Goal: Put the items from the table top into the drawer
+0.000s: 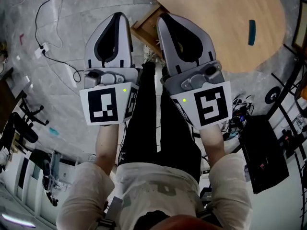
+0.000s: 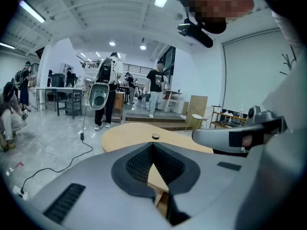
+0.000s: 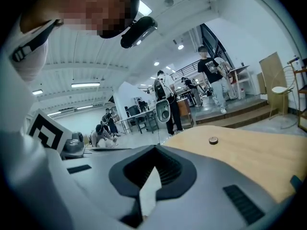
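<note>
Wooden oval surface (image 1: pixel 225 28) beyond both tongs, left tongs (image 2: pixel 153 144) closed and empty, right tongs (image 3: pixel 155 148) closed and empty, small round brown disc (image 3: pixel 213 140) on the surface past their tips, teal item (image 1: pixel 252 32) far right, well apart, wooden drawer (image 1: pixel 142 25) between the tips.

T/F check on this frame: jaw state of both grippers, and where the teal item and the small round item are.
1. The right gripper has its jaws together and holds nothing. True.
2. The left gripper has its jaws wide apart. False: they are together, with nothing between them.
3. A teal item lies on the wooden table. True.
4. The right gripper holds the small round item. False: it lies on the table, apart from both grippers.
</note>
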Demonstrator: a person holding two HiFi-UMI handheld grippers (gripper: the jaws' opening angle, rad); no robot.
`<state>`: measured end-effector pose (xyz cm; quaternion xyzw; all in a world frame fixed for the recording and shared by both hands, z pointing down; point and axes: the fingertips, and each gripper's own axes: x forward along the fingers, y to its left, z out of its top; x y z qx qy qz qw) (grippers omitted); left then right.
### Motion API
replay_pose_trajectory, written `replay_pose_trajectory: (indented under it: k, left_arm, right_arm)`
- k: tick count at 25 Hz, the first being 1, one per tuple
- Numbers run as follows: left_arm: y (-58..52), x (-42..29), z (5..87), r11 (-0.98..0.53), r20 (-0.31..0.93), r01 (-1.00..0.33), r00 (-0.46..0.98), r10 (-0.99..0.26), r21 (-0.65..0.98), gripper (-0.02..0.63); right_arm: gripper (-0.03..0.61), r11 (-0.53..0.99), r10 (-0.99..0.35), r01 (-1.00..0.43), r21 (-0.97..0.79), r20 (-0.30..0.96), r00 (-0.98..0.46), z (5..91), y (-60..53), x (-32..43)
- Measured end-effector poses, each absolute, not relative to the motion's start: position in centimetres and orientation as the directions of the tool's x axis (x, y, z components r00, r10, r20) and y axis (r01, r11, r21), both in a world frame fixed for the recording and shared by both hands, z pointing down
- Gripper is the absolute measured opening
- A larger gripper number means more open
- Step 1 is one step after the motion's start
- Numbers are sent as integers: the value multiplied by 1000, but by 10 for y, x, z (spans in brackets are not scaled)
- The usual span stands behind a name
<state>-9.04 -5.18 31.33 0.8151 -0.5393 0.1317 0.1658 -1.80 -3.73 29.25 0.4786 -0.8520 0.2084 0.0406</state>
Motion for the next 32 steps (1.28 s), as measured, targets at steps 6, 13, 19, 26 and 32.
replay_pose_trajectory:
  k: [6, 13, 19, 26, 32]
  left_arm:
    - [-49, -65, 316, -419, 406, -900, 430, -806, 121, 8]
    - [-48, -24, 319, -489, 415, -865, 489, -767, 115, 8]
    - [-47, 10, 325, -534, 428, -838, 525, -736, 109, 8]
    - [-47, 35, 330, -571, 440, -814, 553, -708, 106, 8]
    - [-48, 42, 331, -577, 441, -810, 558, -703, 106, 8]
  right_arm:
    - [72, 520, -714, -807, -281, 376, -591, 325, -30, 24]
    - [238, 428, -584, -900, -83, 734, -346, 449, -23, 210]
    - [238, 332, -425, -943, -28, 888, -176, 516, 1, 322]
    - [265, 296, -343, -953, -61, 925, -165, 540, 6, 350]
    - [265, 303, -308, -950, -73, 936, -170, 540, 6, 351]
